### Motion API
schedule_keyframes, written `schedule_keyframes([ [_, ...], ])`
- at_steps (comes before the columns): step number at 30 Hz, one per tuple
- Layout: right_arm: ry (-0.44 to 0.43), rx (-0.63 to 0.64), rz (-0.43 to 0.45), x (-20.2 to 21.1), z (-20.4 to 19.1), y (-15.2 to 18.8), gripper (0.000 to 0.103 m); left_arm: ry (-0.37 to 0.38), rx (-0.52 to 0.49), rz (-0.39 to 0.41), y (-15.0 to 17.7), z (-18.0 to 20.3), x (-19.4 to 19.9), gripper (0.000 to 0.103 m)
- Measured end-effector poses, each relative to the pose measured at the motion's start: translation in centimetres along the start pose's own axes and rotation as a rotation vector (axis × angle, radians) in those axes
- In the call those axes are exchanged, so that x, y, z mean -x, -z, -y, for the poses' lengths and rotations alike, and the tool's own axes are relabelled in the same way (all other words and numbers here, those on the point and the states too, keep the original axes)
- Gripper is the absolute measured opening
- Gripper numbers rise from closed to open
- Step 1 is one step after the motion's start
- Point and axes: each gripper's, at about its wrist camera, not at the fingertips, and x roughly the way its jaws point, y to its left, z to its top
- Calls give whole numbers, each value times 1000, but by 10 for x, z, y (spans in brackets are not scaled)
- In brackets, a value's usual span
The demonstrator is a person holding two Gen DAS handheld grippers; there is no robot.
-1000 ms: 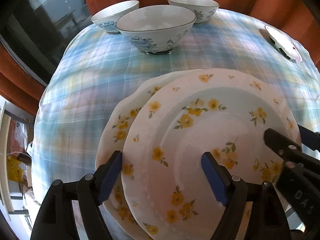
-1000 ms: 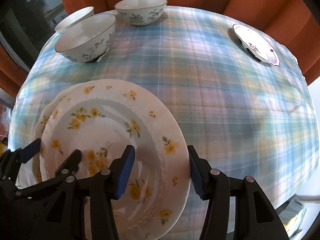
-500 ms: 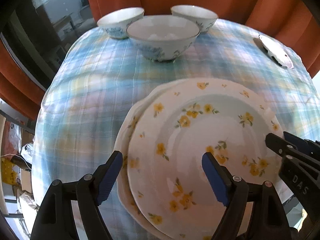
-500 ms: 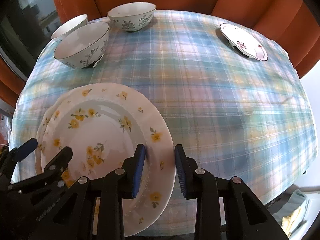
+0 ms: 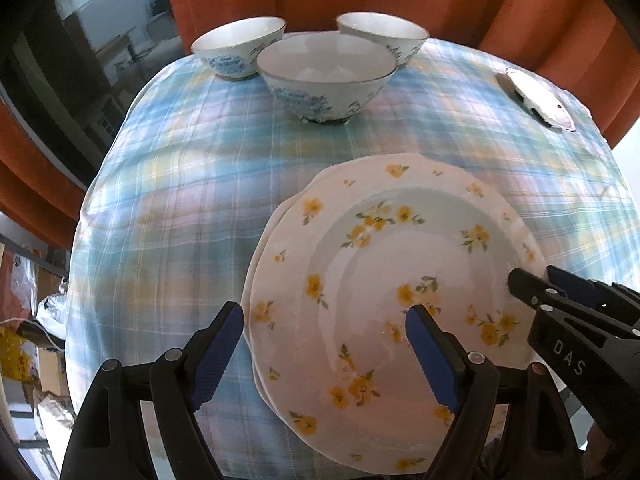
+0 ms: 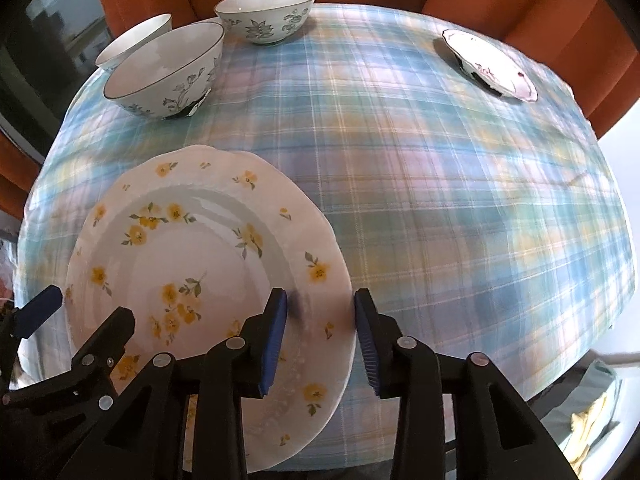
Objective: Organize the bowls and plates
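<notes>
Our left tongs (image 5: 324, 310) wide, right tongs (image 6: 320, 294) narrow, just reopening, both straddling the flowered plates (image 5: 360, 264), lower frame, gripping nothing.

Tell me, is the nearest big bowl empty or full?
Empty. The nearest bowl shows only its bare white inside.

Three bowls (image 5: 326, 76) — two stacked floral plates (image 5: 392, 280) — one small plate (image 6: 490, 65)
</notes>
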Motion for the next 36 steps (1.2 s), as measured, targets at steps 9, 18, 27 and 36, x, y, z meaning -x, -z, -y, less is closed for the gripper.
schedule_keyframes([
  [9, -35, -52, 68, 29, 17, -6, 62, 31, -14, 34, -18, 10, 13, 91],
  [18, -84, -104, 140, 41, 60, -15, 74, 51, -11, 90, -41, 41, 21, 97],
  [27, -101, -79, 189, 41, 121, -45, 74, 48, 18, 112, -73, 103, 19, 97],
  [36, -191, -54, 179, 34, 204, -95, 74, -1, 92, 150, -109, 171, 13, 95],
])
